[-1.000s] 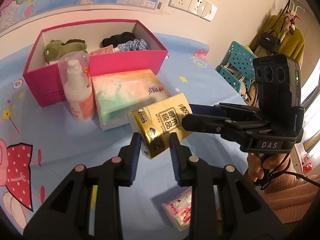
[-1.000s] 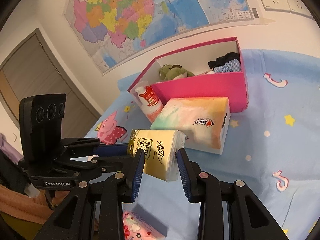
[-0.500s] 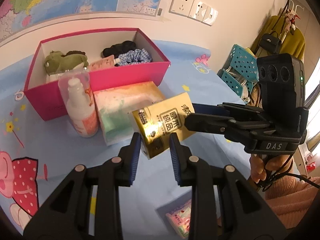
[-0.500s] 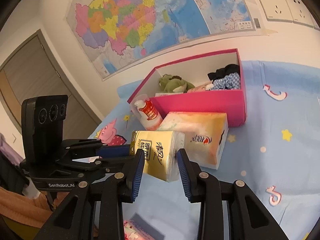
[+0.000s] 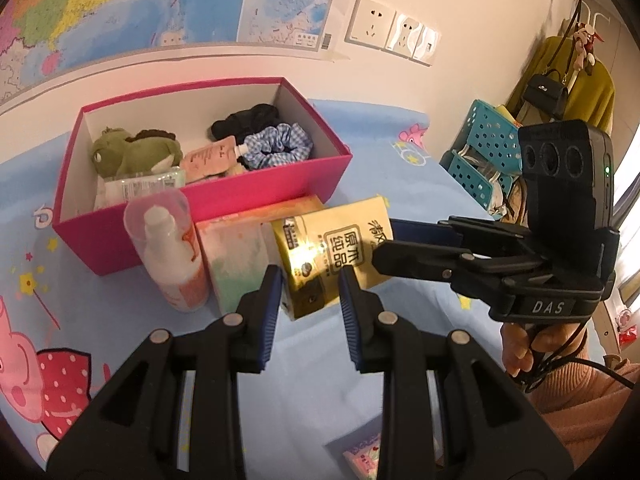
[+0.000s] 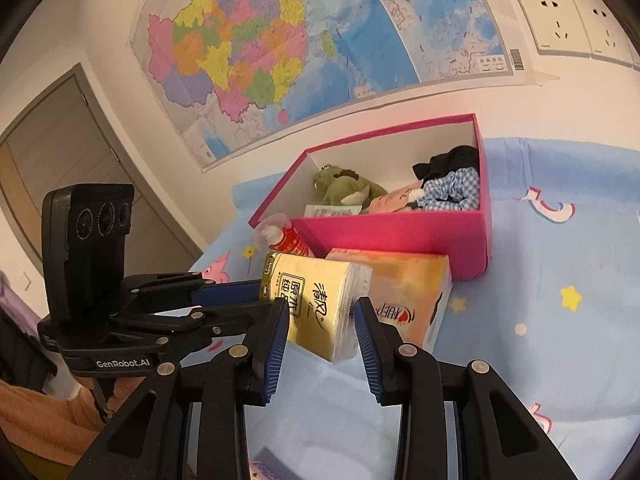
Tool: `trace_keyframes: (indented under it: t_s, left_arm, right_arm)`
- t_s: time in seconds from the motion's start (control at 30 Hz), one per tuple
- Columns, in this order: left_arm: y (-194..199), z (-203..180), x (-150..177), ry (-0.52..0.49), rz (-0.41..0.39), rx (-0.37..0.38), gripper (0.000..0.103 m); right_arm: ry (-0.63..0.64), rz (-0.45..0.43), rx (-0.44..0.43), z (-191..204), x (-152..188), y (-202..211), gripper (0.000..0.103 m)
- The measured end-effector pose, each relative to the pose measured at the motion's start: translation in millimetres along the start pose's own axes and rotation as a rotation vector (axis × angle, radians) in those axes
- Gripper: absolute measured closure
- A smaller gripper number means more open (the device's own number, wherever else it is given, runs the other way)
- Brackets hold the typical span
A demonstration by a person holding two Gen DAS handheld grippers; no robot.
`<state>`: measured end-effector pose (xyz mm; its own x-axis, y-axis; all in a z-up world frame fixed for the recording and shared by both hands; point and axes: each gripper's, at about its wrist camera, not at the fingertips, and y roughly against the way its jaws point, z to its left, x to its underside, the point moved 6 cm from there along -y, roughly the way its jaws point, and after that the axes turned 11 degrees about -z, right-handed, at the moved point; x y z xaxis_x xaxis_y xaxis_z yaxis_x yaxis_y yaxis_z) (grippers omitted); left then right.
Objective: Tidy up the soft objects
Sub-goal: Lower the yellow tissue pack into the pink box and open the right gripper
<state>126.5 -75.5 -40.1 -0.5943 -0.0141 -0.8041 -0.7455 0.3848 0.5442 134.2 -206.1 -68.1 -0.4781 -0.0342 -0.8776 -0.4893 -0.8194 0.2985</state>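
Both hand-held grippers clamp one yellow tissue pack (image 5: 336,256).
The left hand-held gripper (image 5: 308,292) and right hand-held gripper (image 6: 320,320) hold it lifted above the blue surface (image 6: 560,340), just before the pink box (image 5: 280,184).

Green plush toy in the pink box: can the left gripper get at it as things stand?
Probably not yet: the left gripper is shut on the yellow tissue pack, which the right gripper also clamps. Once freed, the way from above looks open: the pink box has no lid over the green plush toy.
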Motion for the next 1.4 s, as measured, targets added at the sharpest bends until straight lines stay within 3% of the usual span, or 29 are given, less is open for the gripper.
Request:
trace_keyframes:
  t_s: [1.4]
  left_arm:
    - [-30, 41, -59, 0.01, -0.05, -0.055, 0.072]
  right_arm:
    - [0.032, -0.057, -0.008, -11, -61, -43, 0.066]
